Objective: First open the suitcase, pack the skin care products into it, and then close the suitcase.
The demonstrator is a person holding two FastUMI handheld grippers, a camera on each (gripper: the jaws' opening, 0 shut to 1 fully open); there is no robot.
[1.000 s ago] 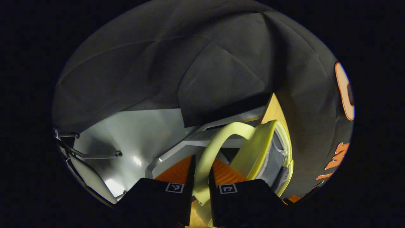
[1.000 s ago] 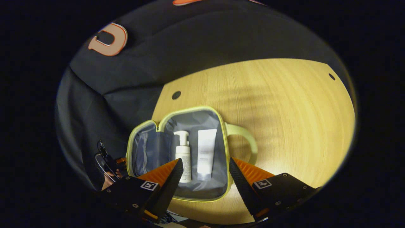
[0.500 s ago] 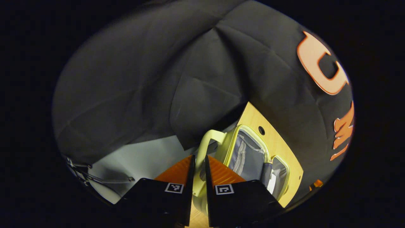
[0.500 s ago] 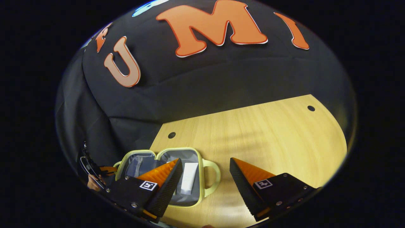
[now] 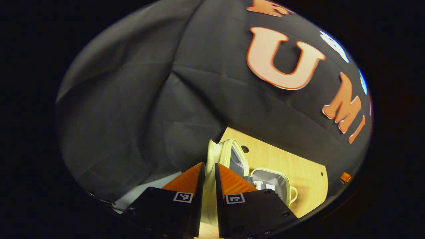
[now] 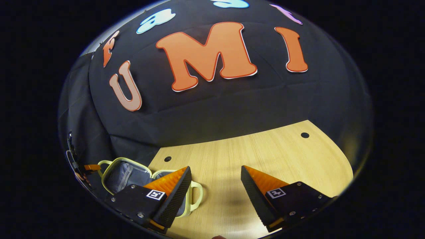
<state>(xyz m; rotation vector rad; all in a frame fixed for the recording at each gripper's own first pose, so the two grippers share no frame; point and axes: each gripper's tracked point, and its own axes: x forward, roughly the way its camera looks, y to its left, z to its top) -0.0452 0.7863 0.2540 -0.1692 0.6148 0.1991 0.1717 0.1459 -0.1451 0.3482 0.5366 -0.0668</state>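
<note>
The pale yellow suitcase lies open on the wooden table (image 6: 265, 156). In the left gripper view my left gripper (image 5: 209, 165) is shut on the lid's handle (image 5: 211, 149), holding the grey-lined lid (image 5: 232, 157) raised, near upright. Beyond it lies the base half (image 5: 277, 177) with white skin care products (image 5: 262, 185) inside. In the right gripper view my right gripper (image 6: 215, 177) is open over bare table, right of the suitcase (image 6: 123, 172). Its left finger hides most of the base; the base's handle (image 6: 197, 196) sticks out beside it.
The black cloth wall rises close behind the table's far edge. Small round holes (image 6: 304, 135) mark the tabletop near its back corners. Wide bare wood lies to the right of the suitcase. The other gripper and a hand (image 6: 87, 168) show at the far left of the right gripper view.
My left gripper has swung the lid up by its handle, toward the base. My right gripper has drawn back from above the open case, still open.
</note>
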